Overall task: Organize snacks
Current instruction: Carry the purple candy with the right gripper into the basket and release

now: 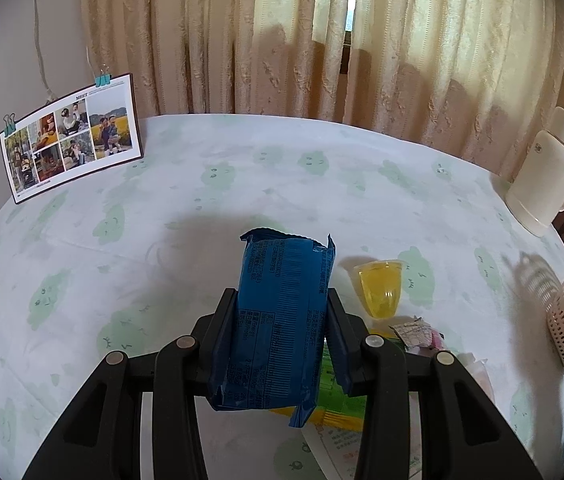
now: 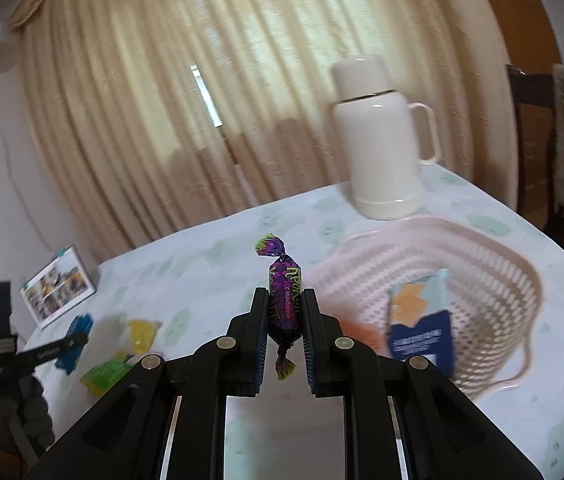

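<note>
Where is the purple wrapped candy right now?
In the right wrist view, the purple candy is clamped upright in the right gripper, above the table, just left of the pink basket.

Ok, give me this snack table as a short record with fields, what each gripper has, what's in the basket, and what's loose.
left gripper: shut on blue packet
right gripper: shut on purple candy
basket: pink, holds a blue box
loose on table: yellow jelly cup, green packet
far edge: white flask
</note>
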Action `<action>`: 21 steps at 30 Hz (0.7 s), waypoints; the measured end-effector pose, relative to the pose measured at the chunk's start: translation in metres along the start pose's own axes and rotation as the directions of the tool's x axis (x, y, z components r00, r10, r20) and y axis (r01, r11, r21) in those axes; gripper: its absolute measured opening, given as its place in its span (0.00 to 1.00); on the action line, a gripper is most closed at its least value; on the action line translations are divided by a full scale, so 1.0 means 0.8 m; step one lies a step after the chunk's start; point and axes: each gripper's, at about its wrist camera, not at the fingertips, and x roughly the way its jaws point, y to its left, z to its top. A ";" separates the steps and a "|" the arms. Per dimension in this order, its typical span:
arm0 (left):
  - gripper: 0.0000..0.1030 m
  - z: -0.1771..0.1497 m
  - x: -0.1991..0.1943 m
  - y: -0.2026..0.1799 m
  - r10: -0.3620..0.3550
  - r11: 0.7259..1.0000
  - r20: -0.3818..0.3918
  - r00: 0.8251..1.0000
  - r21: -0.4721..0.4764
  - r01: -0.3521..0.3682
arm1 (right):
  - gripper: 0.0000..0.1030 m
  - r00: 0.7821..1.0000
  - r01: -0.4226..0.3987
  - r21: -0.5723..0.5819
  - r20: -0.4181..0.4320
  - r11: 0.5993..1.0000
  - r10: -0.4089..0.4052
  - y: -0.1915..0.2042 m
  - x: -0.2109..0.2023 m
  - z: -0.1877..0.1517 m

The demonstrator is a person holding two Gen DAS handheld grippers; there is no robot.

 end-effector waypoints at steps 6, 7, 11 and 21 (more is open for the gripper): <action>0.37 -0.002 0.000 -0.003 -0.008 1.000 -0.002 1.000 0.009 0.008 | 0.17 0.998 0.058 0.063 -0.004 0.996 -0.058 -0.025 -0.001 0.003; 0.37 -0.002 -0.001 -0.004 -0.010 1.000 -0.003 1.000 0.011 0.010 | 0.17 0.998 0.066 0.066 -0.004 0.996 -0.066 -0.027 -0.001 0.003; 0.37 -0.003 -0.001 -0.007 -0.014 1.000 -0.002 1.000 0.019 0.014 | 0.18 0.996 0.094 0.080 -0.003 0.992 -0.094 -0.032 0.000 0.003; 0.37 -0.006 -0.005 -0.014 -0.029 0.999 0.005 1.000 0.031 0.029 | 0.56 0.989 0.134 0.205 0.040 0.970 -0.145 -0.062 -0.015 0.007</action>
